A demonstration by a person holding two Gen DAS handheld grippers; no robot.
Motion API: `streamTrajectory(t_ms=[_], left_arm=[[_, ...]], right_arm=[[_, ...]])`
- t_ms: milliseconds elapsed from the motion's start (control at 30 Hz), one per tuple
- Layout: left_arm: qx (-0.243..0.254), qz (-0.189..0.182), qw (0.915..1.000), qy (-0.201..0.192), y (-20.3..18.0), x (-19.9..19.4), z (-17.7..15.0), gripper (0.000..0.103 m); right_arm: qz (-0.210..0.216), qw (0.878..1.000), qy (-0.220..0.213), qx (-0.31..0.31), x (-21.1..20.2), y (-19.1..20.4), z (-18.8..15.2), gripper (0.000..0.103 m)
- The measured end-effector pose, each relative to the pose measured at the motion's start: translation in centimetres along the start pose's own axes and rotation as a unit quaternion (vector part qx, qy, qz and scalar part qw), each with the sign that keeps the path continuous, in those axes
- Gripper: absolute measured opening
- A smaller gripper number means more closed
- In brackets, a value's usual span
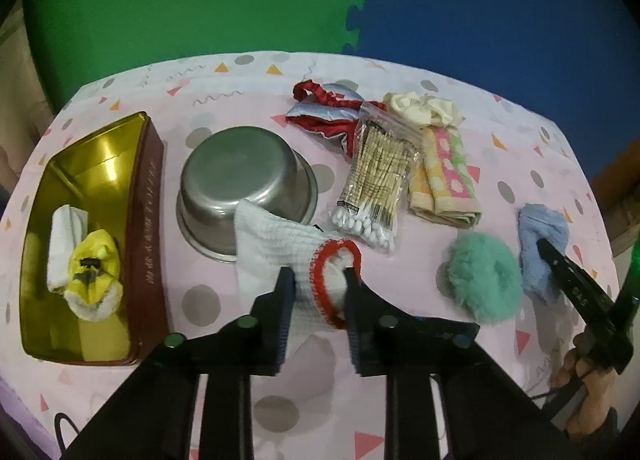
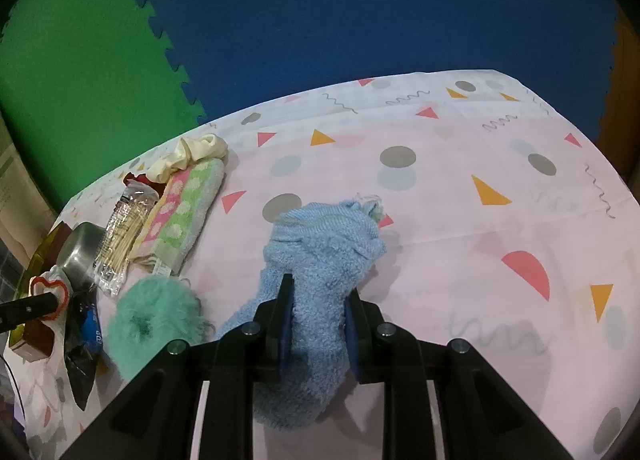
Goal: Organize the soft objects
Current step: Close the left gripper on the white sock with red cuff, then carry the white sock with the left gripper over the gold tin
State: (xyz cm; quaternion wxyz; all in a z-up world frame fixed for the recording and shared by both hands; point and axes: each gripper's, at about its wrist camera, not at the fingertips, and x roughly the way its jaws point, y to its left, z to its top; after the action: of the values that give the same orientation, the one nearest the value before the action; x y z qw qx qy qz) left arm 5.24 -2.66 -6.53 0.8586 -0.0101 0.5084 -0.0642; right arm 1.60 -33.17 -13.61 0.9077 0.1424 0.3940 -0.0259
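Observation:
My left gripper [image 1: 318, 280] is shut on the red-trimmed cuff of a white knit glove [image 1: 288, 244], which drapes against the steel bowl. My right gripper [image 2: 318, 292] is shut on a fluffy light blue sock [image 2: 320, 256] lying on the pink cloth; it also shows in the left wrist view [image 1: 540, 236]. A teal fluffy scrunchie [image 1: 482, 276] lies beside the sock, also in the right wrist view [image 2: 154, 320]. A gold tin box [image 1: 96, 180] at the left holds a white cloth [image 1: 64, 236] and a yellow sock [image 1: 94, 268].
An upturned steel bowl [image 1: 248, 180] stands in the middle. A bag of cotton swabs [image 1: 376, 180], a striped dotted towel [image 1: 444, 176], a cream scrunchie [image 1: 424, 108] and a red and silver fabric piece [image 1: 324, 112] lie behind. Green and blue foam mats back the table.

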Motion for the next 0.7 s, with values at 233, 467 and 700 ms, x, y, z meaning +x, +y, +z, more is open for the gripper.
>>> streamTrajectory(t_ms=[233,467,700], left_arm=[[0.009,-0.017,0.9998,-0.009,0.5,-2.2,-0.4,0.017],[0.004,-0.019,0.9992,-0.035,1.8,-4.8,0.3,0.017],[-0.022,0.02,0.997,-0.072,6.1,-7.2,2.8,0.017]], right_arm=[[0.0,1.0,0.0,0.0,0.0,0.0,0.0,0.023],[-0.001,1.0,0.0,0.0,0.0,0.0,0.0,0.023],[-0.002,1.0,0.0,0.0,0.0,0.0,0.0,0.023]])
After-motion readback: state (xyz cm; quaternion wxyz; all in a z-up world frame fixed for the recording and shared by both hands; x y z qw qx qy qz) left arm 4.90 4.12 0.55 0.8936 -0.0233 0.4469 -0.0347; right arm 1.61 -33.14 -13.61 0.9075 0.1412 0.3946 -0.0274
